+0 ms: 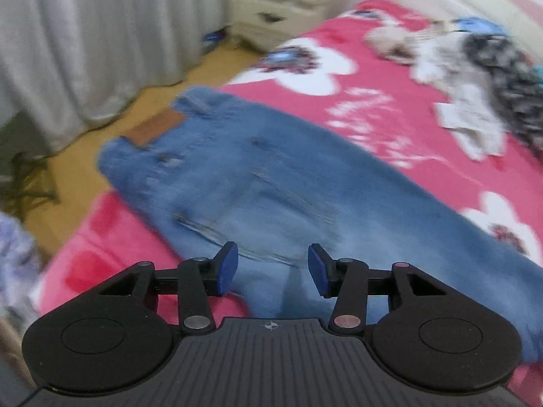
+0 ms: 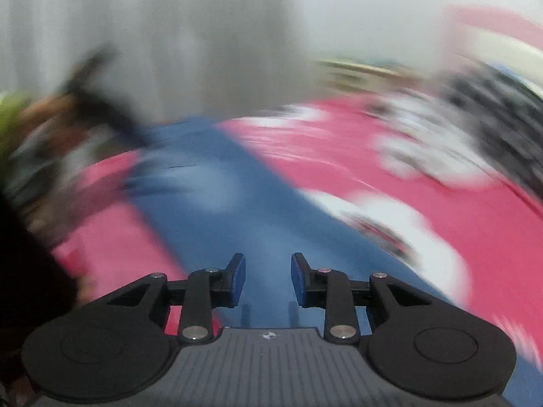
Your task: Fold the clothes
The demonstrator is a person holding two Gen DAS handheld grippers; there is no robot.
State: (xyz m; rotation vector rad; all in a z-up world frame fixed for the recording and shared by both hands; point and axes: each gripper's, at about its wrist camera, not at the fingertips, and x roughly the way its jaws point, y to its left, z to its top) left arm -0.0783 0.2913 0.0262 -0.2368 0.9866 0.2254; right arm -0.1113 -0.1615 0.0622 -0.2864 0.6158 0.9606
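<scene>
Below the left hand-held gripper [image 1: 272, 269], the jeans [image 1: 271, 183] lie long and flat on the pink bed [image 1: 424, 129], not yet folded short. Both jaws stand apart and grasp nothing; the right hand-held gripper [image 2: 268, 279] is also released. Beyond them a pile of other clothes [image 1: 475, 78] waits, so most work is left, I judge.

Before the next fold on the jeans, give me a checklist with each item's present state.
1. Jeans lying flat on the pink bedspread: ok.
2. Waistband end on the bed: not ok, it overhangs the edge toward the floor.
3. Left gripper empty, jaws apart: ok.
4. Right gripper empty, jaws apart: ok.
5. Other clothes apart from the jeans: ok.
6. Right wrist view sharp enough to aim: not ok, heavily blurred.
</scene>
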